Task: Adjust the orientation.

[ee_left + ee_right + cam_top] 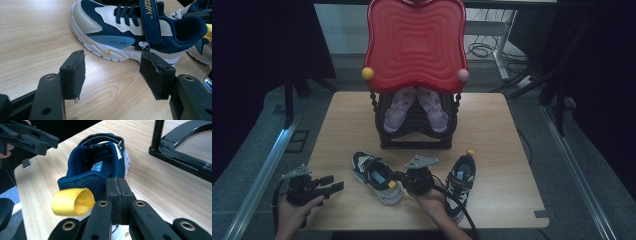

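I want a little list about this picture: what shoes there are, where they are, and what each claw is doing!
near shoe: navy and white sneaker lying on the wooden table
second shoe: matching sneaker to its right
rack: black shoe rack with pink shoes inside
top of rack: red wavy tray
left claw: open, pointing at the near sneaker, apart from it
right claw: shut, at the near sneaker's heel by its yellow loop
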Demonstrator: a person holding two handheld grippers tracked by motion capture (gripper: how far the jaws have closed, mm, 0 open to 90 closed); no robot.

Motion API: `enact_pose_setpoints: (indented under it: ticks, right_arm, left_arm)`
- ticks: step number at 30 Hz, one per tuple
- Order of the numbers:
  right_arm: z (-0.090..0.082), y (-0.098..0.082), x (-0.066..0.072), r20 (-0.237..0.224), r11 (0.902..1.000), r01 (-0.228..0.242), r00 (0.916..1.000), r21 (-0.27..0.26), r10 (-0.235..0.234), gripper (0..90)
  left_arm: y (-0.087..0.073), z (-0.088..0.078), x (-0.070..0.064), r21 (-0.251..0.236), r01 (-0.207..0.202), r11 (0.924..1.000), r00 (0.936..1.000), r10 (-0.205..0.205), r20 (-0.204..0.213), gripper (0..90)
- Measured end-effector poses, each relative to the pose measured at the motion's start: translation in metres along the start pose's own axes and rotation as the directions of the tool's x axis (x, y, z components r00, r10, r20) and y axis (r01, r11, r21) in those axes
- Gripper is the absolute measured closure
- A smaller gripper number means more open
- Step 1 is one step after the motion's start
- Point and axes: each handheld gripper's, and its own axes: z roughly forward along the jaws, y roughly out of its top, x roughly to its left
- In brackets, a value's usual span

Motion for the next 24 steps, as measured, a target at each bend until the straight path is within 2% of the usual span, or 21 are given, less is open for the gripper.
enact_pose_setpoints:
  ticks: [8, 16, 24]
  right_arm:
    - [0.001, -0.004, 0.012, -0.011, 0.9998, 0.02, 0.9997, -0.008, -0.02, 89.9]
    - [0.006, -0.009, 0.025, -0.054, 0.9995, 0.019, 0.9983, -0.024, -0.02, 90.0]
    - [0.011, -0.011, 0.032, -0.08, 0.9993, 0.028, 0.9964, -0.024, -0.03, 90.0]
  left_arm:
    - [-0.001, 0.001, 0.001, 0.001, 0.002, 1.0, 1.0, -0.002, 0.0, 37.3]
    - [-0.001, 0.001, 0.002, 0.004, 0.007, 1.0, 1.0, -0.007, -0.001, 37.4]
    - [-0.002, 0.001, 0.004, 0.004, 0.011, 0.9999, 0.9999, -0.011, -0.004, 37.3]
